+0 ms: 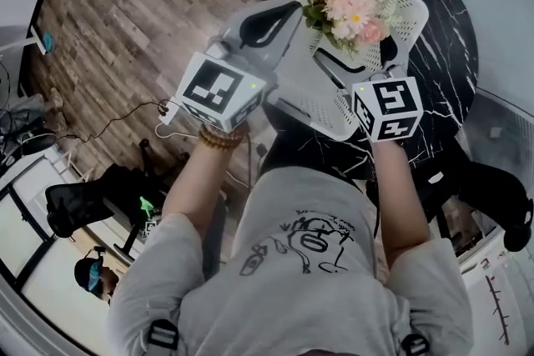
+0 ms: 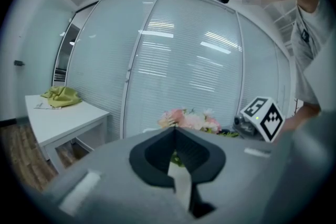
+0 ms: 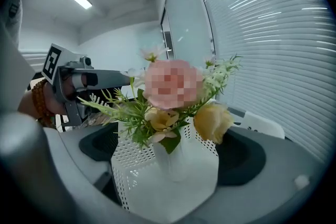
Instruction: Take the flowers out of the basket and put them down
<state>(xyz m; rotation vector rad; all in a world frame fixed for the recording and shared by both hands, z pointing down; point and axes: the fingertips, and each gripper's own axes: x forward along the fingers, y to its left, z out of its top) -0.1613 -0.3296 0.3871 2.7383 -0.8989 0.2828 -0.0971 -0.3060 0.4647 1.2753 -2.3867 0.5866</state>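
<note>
A bunch of pink and cream flowers (image 1: 355,8) with green sprigs lies in the white perforated basket (image 1: 332,119) on a round black marble table (image 1: 444,46). My left gripper (image 1: 292,11) reaches the basket's left rim beside the blooms. In the left gripper view its pads (image 2: 157,157) are closed on a thin white strip (image 2: 181,186), which looks like the basket's wall. My right gripper (image 1: 359,58) stands at the basket's near corner. In the right gripper view the right gripper (image 3: 170,152) is wide open. The basket's corner (image 3: 131,176) and the flowers (image 3: 173,86) lie between its pads, untouched.
The table stands against a glass wall with blinds (image 2: 199,60). Wooden floor (image 1: 125,21) with cables and black chairs (image 1: 79,204) lies to the left. A white desk (image 2: 63,120) with a green cloth (image 2: 63,96) stands at the far left.
</note>
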